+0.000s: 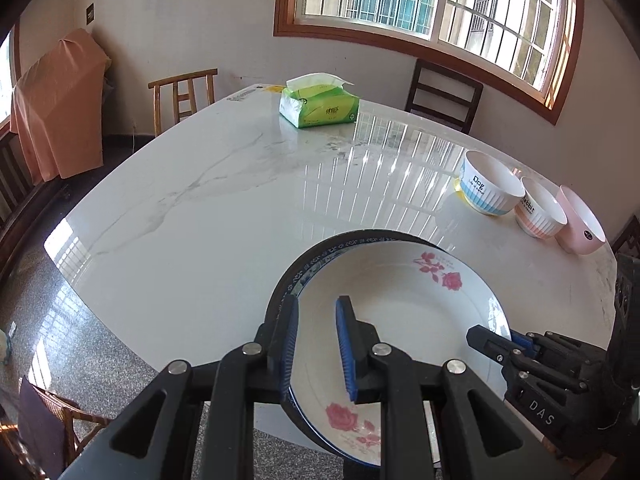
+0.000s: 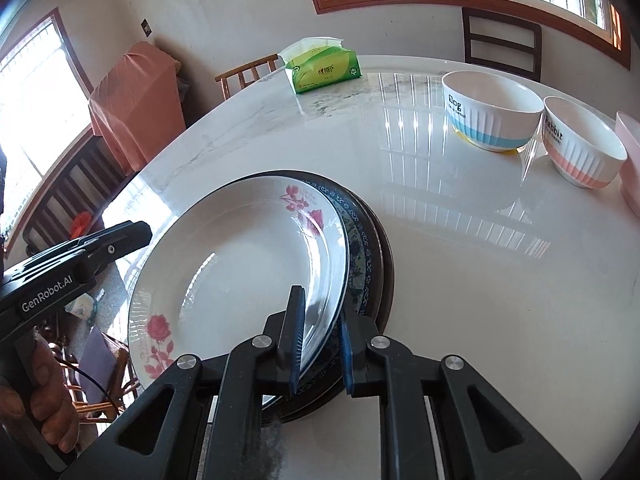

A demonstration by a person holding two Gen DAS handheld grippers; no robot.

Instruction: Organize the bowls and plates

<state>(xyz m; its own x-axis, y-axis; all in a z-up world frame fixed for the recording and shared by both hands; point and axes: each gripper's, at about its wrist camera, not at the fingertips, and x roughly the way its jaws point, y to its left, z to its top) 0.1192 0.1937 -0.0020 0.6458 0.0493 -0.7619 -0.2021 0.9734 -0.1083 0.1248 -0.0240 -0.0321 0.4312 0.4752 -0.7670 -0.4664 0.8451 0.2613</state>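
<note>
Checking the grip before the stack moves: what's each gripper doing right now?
Left gripper: shut on the rose plate rim.
Right gripper: shut on the same plate's opposite rim.

Glossy marble table (image 1: pixel 200 200), glazed ceramic plate (image 1: pixel 400 300)

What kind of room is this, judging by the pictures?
Most likely a home dining room: a marble-look dining table with wooden chairs around it, a pack of tissues on it, and a barred window.

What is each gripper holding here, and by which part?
Both hold the rose plate by its rim: left gripper at its left edge, right gripper at its right edge.
</note>
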